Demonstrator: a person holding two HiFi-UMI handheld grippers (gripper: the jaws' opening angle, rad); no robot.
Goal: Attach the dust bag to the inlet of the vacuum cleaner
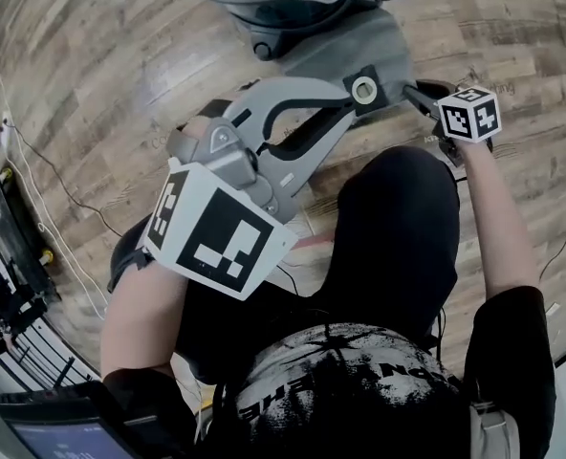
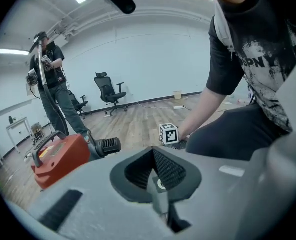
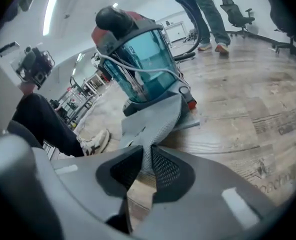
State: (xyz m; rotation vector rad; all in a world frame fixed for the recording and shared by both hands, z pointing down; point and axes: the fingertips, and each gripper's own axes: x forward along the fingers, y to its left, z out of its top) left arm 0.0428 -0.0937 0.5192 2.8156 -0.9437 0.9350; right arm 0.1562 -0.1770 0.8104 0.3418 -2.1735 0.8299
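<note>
Two grippers: our right gripper is pinching the grey dust bag, trailing against the vacuum cleaner; left gripper is sitting pressed together, empty. We are needing a firm pinch, a slow lift, and the opening turned toward the inlet.

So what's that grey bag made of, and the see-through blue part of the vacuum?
The dust bag looks like soft, matte grey cloth, maybe a felt-like fabric: it folds and sags limply. The vacuum's tank looks like hard, smooth teal plastic: it keeps a rounded shape and the parts inside show through it. That's only a guess from how they look.
</note>
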